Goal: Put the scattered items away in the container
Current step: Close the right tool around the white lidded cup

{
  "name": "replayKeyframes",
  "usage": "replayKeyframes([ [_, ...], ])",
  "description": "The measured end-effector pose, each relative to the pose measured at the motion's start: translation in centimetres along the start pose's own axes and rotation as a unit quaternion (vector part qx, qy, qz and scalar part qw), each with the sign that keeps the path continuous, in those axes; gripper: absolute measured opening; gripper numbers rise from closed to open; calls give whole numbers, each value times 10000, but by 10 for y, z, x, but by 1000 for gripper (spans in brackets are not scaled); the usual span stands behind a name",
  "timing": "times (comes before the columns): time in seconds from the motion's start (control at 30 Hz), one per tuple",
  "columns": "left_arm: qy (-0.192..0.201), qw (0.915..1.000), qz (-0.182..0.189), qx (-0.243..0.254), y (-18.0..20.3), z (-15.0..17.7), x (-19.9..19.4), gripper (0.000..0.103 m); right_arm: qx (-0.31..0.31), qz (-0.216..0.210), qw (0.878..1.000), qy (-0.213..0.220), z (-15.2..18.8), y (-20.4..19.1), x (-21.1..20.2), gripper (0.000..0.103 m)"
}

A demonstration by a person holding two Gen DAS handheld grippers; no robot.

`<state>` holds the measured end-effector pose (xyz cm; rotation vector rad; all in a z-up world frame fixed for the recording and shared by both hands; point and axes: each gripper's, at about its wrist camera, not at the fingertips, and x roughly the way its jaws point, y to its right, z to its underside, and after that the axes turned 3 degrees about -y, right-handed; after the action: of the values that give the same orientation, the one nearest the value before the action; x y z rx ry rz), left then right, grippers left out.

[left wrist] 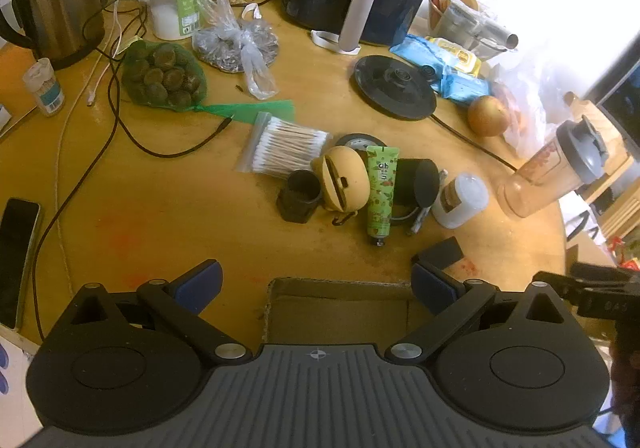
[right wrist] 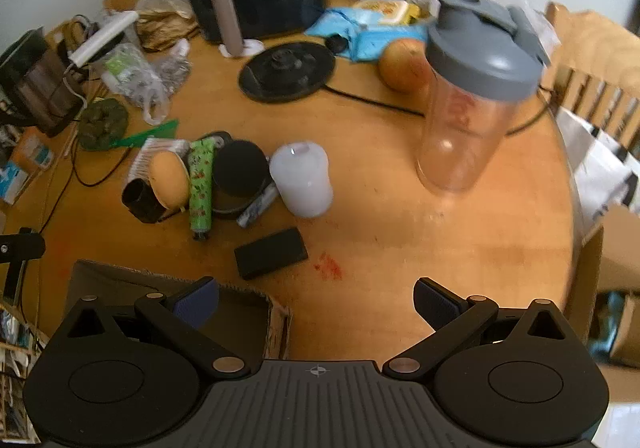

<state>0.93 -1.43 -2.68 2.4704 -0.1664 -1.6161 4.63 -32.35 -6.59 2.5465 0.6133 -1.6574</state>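
Brown cardboard box [left wrist: 340, 312] at the round wooden table's [left wrist: 168, 216] near edge, flat black rectangular block [right wrist: 271, 259] just beyond it, green printed tube [left wrist: 381, 192] between yellow rounded case [left wrist: 343, 184] and black cylinder [left wrist: 418, 184], white jar [right wrist: 302, 179] to their right.

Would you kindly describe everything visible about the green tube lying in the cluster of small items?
The green tube is a soft squeeze tube, light green with a small red and dark printed pattern and dark lettering near its flat crimped end. Its small dark cap points toward the cardboard box. It lies flat on the wooden table, between the yellow round case and a black cylindrical object, apparently touching both.
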Motion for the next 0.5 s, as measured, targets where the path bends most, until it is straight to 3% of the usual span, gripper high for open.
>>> replayKeyframes([
  [0.23, 88, 9999, 6, -126, 4, 5, 0, 103, -509, -79, 9986, 148, -15, 0, 6, 103],
  [0.5, 448, 9977, -303, -408, 1, 11, -7, 103, -869, -214, 9958, 178, -28, -1, 28, 103],
])
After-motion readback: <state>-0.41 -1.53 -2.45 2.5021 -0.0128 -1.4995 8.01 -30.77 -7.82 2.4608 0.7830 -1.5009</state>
